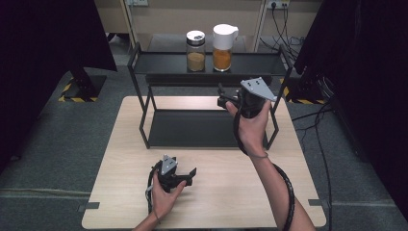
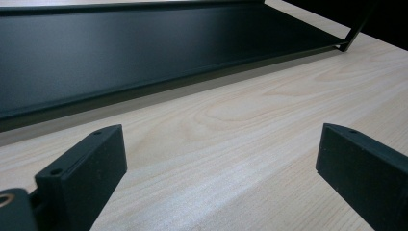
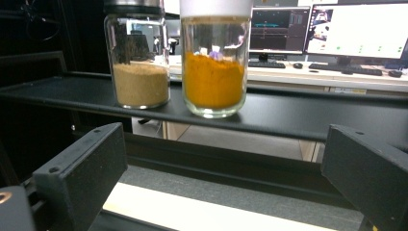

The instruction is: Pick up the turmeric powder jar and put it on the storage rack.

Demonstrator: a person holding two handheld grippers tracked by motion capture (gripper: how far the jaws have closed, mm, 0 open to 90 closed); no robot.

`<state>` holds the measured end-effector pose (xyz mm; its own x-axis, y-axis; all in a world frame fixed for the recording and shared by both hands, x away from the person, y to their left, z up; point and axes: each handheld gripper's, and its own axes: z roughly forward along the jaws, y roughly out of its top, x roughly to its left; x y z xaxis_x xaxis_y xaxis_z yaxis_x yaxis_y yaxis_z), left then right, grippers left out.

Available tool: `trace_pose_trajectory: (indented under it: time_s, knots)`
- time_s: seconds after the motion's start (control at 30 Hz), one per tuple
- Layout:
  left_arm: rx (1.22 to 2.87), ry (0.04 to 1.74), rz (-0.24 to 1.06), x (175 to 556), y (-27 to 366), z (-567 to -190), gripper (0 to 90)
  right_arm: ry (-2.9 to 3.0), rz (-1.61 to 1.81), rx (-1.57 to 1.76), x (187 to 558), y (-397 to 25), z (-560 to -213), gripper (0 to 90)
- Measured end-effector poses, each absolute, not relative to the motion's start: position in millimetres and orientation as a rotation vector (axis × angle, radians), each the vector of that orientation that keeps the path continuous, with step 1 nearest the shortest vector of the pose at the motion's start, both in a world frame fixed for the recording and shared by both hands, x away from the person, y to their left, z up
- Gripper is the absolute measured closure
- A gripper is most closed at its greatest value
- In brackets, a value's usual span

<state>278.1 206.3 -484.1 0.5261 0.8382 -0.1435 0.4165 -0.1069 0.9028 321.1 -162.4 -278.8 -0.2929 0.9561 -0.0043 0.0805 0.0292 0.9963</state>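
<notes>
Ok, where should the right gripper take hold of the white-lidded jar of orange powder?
Grip the white-lidded jar across its straight glass body, below the lid, coming level from the front. The brown-powder jar stands close beside it, so the right gripper, jaws open, should straddle carefully.

Light wood counter (image 1: 125, 159) is seen, with a black two-tier metal shelf (image 1: 144, 122) set on its far half. Lower tier is left bare. On the upper tier two glass jars are stood side by side, just apart: tan-filled jar (image 1: 196, 51) left, orange-filled jar (image 1: 223, 47) right.

Two jars (image 1: 196, 51) (image 1: 223, 47), one rack (image 1: 144, 115), two tongs (image 1: 188, 176) (image 1: 222, 98)
</notes>
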Motion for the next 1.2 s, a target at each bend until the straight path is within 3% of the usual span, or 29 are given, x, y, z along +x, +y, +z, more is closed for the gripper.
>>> trace_pose_trajectory:
  time_s: [1.2]
  knots:
    - [1.717, 1.055, 0.512, 276.9, 205.5, -485.2, 2.8, 1.574, 1.345, 1.14, 301.5, -173.2, -343.1, 2.2]
